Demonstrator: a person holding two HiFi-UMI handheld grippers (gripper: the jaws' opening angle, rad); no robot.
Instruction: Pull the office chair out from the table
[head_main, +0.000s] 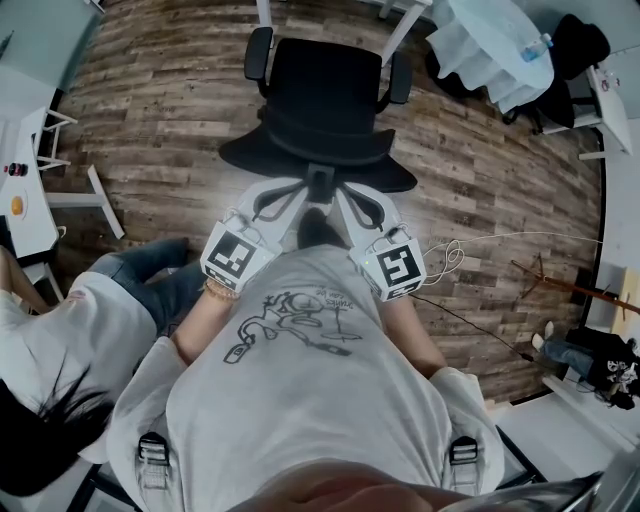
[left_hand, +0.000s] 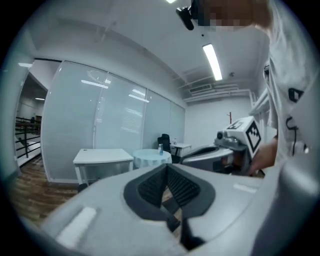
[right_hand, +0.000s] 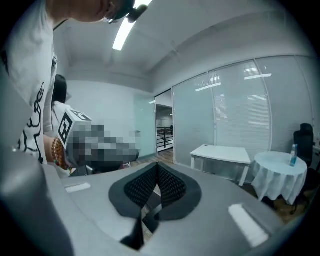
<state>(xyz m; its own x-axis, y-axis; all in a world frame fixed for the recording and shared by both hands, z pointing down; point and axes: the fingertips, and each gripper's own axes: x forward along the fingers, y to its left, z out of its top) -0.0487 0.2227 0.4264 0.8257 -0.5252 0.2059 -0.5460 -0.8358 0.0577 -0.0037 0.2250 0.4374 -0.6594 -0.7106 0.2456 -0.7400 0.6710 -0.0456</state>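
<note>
The black office chair (head_main: 325, 95) stands on the wooden floor right in front of me, its backrest toward me and its seat and armrests beyond. The head view shows both grippers held up against my chest, above the chair's back and apart from it. My left gripper (head_main: 292, 193) is shut with nothing in it; its ribbed pads (left_hand: 155, 185) meet at the tips. The right gripper (head_main: 348, 196) is likewise shut and empty, pads (right_hand: 172, 186) pressed together. The two tips point inward, close to each other.
White table legs (head_main: 400, 30) show beyond the chair. A round table with a white cloth (head_main: 495, 50) and a bottle (head_main: 537, 47) stands at the back right. Another person (head_main: 60, 340) sits at my left. A thin cable (head_main: 470, 250) lies on the floor at right.
</note>
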